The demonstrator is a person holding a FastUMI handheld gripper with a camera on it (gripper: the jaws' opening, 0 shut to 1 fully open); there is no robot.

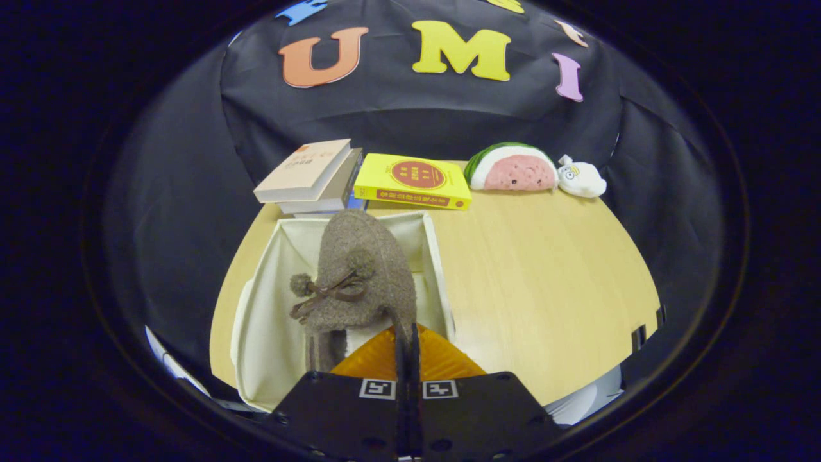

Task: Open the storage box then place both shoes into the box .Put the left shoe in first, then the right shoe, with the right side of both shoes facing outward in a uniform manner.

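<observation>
The claw [408, 350] is closed tight on the rear edge of a brown felt shoe [362, 276], hanging it toe-far over the open white storage box [269, 333] on the desk [545, 276]. Pinching the thin edge likely lets it drop cleanly between the box walls.

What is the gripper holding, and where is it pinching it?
The gripper holds a fuzzy brown shoe over the open storage box, pinching the edge near its opening.
</observation>
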